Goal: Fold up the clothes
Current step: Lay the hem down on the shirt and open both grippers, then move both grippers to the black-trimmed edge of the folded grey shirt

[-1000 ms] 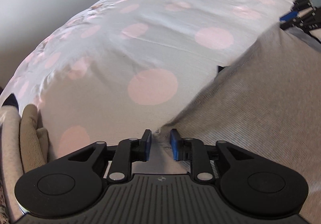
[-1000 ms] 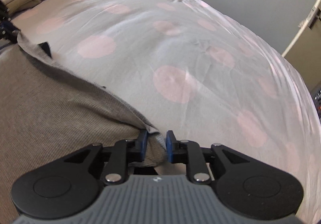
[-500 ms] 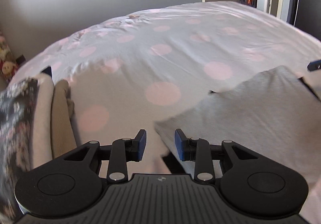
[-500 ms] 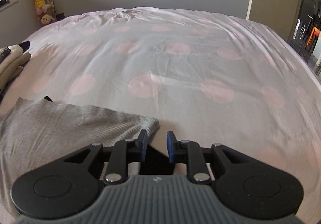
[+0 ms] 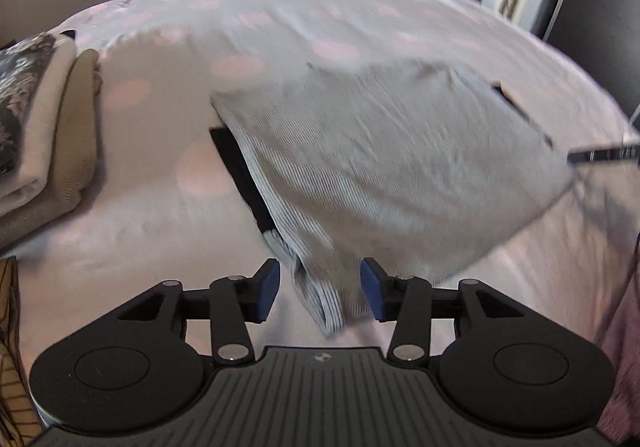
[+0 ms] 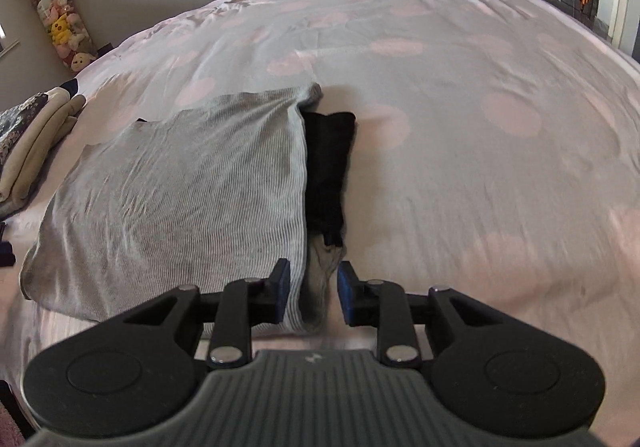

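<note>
Bed (image 6: 460,119) carries the grey striped garment (image 6: 180,187), folded flat, black layer (image 6: 328,167) at its edge. Release cleanly: let both corners drop, back off without dragging. Left tool (image 5: 319,293) and right tool (image 6: 311,293) jaws opening, cloth loose between; 1 s ago both were nearly shut on it.

Right gripper (image 6: 310,289) jaws are opening around the grey garment (image 6: 172,199) corner. The garment is lying folded on the dotted bedspread (image 6: 480,87).
</note>
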A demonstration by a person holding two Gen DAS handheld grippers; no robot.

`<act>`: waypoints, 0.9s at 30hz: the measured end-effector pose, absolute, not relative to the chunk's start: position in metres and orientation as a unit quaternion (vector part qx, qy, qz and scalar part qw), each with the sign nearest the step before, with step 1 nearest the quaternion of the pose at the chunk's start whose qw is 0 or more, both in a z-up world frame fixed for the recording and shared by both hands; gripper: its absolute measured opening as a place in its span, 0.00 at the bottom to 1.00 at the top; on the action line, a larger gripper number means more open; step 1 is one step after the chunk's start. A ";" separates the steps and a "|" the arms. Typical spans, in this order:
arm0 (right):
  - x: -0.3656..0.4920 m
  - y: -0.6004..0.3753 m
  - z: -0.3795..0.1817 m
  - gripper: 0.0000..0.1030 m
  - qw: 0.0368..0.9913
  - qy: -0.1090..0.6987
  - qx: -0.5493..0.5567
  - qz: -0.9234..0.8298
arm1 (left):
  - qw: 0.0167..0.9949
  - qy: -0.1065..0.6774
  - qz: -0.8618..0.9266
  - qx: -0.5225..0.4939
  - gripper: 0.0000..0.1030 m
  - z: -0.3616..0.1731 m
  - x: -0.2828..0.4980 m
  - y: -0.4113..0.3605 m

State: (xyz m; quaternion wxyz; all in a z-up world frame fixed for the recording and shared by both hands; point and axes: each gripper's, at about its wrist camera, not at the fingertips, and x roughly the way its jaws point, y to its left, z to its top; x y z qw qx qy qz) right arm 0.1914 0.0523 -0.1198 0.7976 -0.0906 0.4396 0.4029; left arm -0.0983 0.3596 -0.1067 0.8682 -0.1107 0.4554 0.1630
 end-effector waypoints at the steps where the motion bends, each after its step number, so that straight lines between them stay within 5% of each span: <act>1: 0.191 0.053 -0.121 0.39 0.796 0.443 -0.093 0.403 | 0.864 0.466 0.163 -0.098 0.41 -0.109 -0.094 0.357; 6: 0.189 0.057 -0.128 0.39 0.778 0.462 -0.107 0.412 | 0.850 0.498 0.136 -0.102 0.28 -0.121 -0.090 0.354; 8: 0.189 0.058 -0.133 0.38 0.769 0.474 -0.111 0.414 | 0.841 0.515 0.130 -0.104 0.14 -0.127 -0.089 0.354; 10: 0.189 0.058 -0.135 0.13 0.764 0.483 -0.112 0.413 | 0.836 0.526 0.123 -0.097 0.09 -0.127 -0.088 0.351; 13: 0.190 0.054 -0.134 0.08 0.767 0.487 -0.113 0.402 | 0.825 0.543 0.135 -0.078 0.05 -0.125 -0.089 0.349; 21: 0.199 0.046 -0.140 0.09 0.765 0.516 -0.093 0.375 | 0.801 0.567 0.152 -0.116 0.09 -0.132 -0.092 0.364; 24: 0.201 0.038 -0.137 0.27 0.769 0.521 -0.081 0.362 | 0.794 0.567 0.173 -0.135 0.11 -0.133 -0.097 0.373; 27: 0.206 0.020 -0.126 0.32 0.797 0.502 -0.041 0.334 | 0.790 0.555 0.217 -0.144 0.17 -0.127 -0.105 0.383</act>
